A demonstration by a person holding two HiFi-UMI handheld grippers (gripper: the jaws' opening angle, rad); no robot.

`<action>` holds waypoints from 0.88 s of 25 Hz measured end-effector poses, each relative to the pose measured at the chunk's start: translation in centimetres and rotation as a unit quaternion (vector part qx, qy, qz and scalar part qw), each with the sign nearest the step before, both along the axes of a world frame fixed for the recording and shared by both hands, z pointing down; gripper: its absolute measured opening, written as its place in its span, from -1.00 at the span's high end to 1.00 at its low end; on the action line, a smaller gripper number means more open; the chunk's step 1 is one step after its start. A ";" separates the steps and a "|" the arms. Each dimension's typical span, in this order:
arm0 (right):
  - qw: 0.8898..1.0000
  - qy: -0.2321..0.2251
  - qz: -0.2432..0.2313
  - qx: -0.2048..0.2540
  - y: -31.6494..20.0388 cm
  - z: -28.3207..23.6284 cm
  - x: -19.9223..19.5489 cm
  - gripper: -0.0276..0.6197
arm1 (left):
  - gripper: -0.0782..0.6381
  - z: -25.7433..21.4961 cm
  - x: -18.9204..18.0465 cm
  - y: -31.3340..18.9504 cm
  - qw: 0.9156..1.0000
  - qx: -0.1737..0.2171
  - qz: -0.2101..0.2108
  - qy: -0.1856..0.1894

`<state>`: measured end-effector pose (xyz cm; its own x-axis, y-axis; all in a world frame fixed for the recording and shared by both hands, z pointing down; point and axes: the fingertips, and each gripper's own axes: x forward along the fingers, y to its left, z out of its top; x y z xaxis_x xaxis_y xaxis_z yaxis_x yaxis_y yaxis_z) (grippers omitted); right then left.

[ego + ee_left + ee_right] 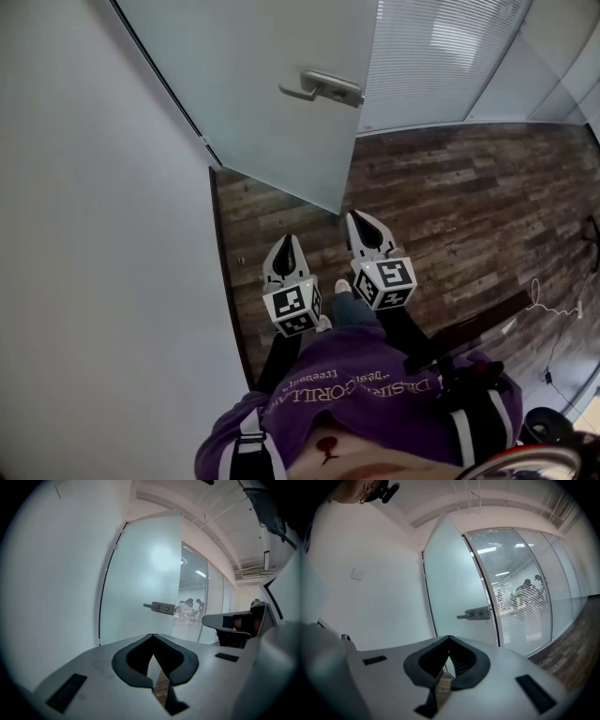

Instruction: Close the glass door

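We hold both grippers low in front of us, side by side and well short of the frosted glass door (253, 84). The door stands swung open at an angle from the plain white wall (84, 234) on our left. Its brushed-metal lever handle (323, 87) sits near the door's free edge, ahead of both grippers. Our left gripper (290, 240) is clenched, jaws meeting at the tips with nothing between them. Our right gripper (356, 217) is likewise clenched and empty. Beneath them lies the dark wood-plank floor (450, 187). Beyond the door runs a glass partition with white slatted blinds (431, 56).
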<state>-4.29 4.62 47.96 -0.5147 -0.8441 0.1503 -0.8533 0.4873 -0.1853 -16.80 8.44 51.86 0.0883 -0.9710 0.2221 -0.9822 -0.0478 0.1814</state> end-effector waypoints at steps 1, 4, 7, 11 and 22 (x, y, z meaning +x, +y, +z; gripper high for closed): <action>1.000 0.000 -0.002 0.000 -0.7 0.0 0.1 0.94 | 0.78 0.0 0.1 -0.6 1.000 0.001 -0.002 0.000; 1.000 0.000 -0.008 0.005 -3.1 -0.5 0.4 0.94 | 0.78 -0.3 0.6 -2.9 1.000 0.007 -0.006 0.000; 1.000 0.001 -0.016 0.010 -5.5 -1.2 0.5 0.94 | 0.78 -1.2 1.1 -5.4 1.000 0.014 -0.008 0.000; 1.000 0.002 -0.024 0.009 -8.1 -1.7 0.6 0.94 | 0.78 -2.0 1.1 -7.9 1.000 0.014 -0.017 -0.004; 0.999 0.009 -0.048 0.001 -13.3 -1.1 1.3 0.94 | 0.78 -1.3 1.7 -12.8 0.999 0.005 -0.038 -0.004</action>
<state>-3.03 -8.67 46.86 -0.5909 -0.7909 0.1590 -0.8056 0.5679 -0.1687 -15.07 -4.35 50.55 0.0130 -0.9770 0.2127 -0.9845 0.0247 0.1736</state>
